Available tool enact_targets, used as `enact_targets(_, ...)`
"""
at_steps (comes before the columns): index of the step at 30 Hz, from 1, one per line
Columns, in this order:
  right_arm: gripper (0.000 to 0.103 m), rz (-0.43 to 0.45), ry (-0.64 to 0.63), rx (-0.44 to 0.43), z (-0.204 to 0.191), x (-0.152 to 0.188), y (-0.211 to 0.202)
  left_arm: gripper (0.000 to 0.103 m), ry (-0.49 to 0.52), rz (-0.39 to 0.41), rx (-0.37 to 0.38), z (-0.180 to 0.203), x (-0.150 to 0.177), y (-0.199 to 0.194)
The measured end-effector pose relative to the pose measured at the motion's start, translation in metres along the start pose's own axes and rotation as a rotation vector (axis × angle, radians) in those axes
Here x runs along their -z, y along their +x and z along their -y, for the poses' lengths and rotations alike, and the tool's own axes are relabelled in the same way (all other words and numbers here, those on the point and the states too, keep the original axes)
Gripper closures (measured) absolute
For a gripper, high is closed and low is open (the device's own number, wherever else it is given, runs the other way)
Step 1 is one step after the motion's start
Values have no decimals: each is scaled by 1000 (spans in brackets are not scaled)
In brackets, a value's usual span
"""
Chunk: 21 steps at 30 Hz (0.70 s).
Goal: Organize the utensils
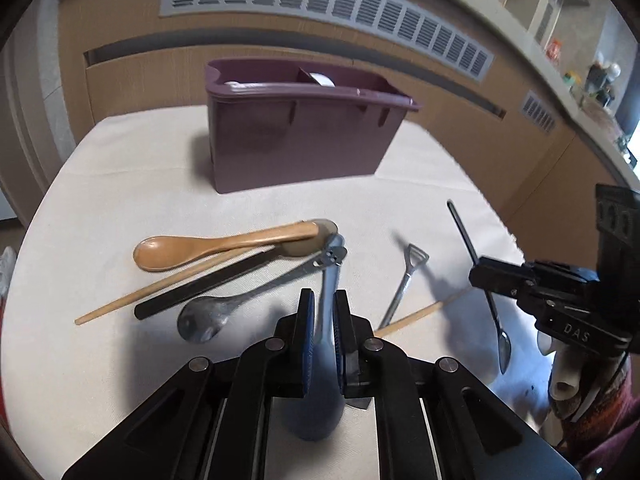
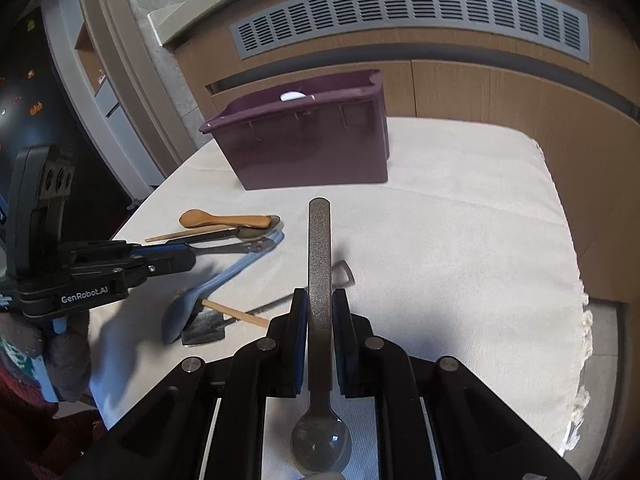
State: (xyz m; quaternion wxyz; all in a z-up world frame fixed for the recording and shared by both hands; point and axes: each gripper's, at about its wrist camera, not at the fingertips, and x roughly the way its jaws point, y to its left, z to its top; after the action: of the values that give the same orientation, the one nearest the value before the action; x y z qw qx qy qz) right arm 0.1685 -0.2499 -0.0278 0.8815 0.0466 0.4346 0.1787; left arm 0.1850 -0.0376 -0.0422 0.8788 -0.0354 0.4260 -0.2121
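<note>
My left gripper (image 1: 323,300) is shut on a light blue spoon (image 1: 329,280), held above the table with its bowl toward the camera; it also shows in the right wrist view (image 2: 218,280). My right gripper (image 2: 320,300) is shut on a dark grey spoon (image 2: 319,264), handle pointing forward, bowl near the camera; it shows in the left wrist view (image 1: 486,284). A purple utensil box (image 1: 296,132) (image 2: 312,140) stands at the far side of the table, something white inside it.
On the white cloth lie a wooden spoon (image 1: 216,244), a wooden chopstick (image 1: 168,284), a black stick (image 1: 208,284), a grey spoon (image 1: 224,308), a small metal shovel-shaped utensil (image 1: 406,280) and another chopstick (image 1: 412,316). A wooden cabinet with a vent (image 1: 320,4) stands behind.
</note>
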Motion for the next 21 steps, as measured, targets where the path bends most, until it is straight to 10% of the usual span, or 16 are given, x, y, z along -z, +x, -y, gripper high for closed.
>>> enact_targets(3, 91, -27, 11, 8, 5, 3, 6, 74, 50, 13, -59, -7, 3, 5)
enact_targets(13, 91, -39, 26, -8, 8, 9, 11, 74, 20, -78, -120, -62, -14, 24)
enact_targets(21, 91, -56, 49, -10, 14, 10, 15, 73, -33, -121, 108, -48, 8, 8)
